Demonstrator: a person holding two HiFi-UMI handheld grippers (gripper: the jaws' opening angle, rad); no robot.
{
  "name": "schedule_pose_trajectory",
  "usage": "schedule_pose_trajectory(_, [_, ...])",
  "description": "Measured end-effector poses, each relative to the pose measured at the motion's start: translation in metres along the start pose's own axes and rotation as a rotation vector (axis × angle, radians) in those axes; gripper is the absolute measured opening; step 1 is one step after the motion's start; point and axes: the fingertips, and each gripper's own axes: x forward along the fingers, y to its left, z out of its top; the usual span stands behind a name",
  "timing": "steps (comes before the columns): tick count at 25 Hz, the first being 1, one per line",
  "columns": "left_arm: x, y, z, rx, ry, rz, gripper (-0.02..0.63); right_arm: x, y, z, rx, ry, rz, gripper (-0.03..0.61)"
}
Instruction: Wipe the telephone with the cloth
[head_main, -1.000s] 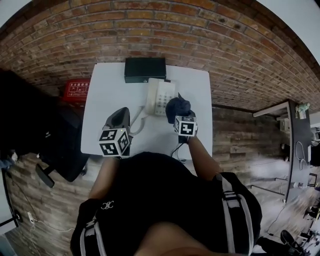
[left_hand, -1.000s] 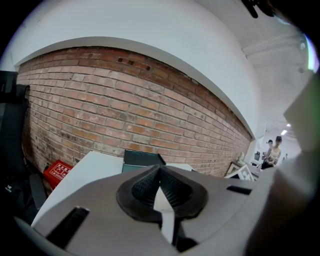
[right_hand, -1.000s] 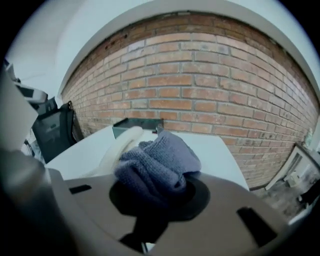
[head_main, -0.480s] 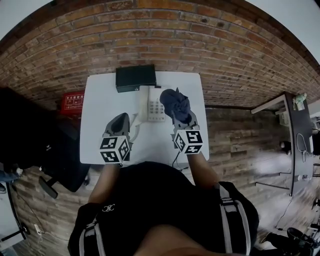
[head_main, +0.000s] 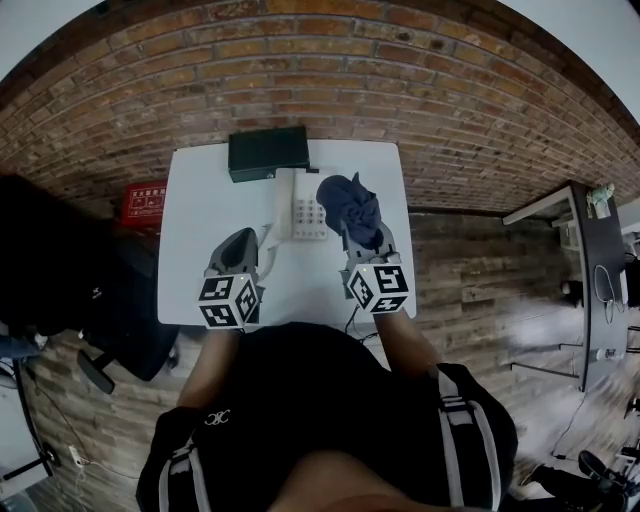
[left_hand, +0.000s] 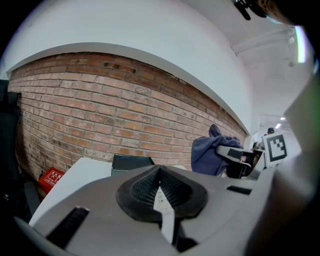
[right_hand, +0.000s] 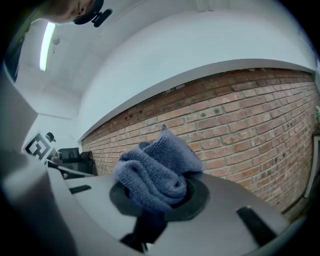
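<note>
The right gripper (right_hand: 157, 202) is clenched on the blue cloth (right_hand: 155, 172) — bunched over the right side of the telephone (head_main: 303, 207), which lies on the white table (head_main: 200, 220). The left gripper (head_main: 238, 250) hangs closed and empty near the phone's cord side.

Dark blue cloth (head_main: 350, 205), white telephone (head_main: 308, 212), white table (head_main: 200, 220), black box (head_main: 267, 152), red-brown brick wall (head_main: 350, 80).

White table (head_main: 195, 235): telephone (head_main: 301, 206), black box (head_main: 268, 152)
</note>
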Motion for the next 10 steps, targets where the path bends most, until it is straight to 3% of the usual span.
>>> schedule_pose_trajectory(10, [-0.009,0.0,0.005,0.013,-0.02,0.014,-0.008,0.002,0.013,-0.001,-0.009,0.019,0.048,0.044])
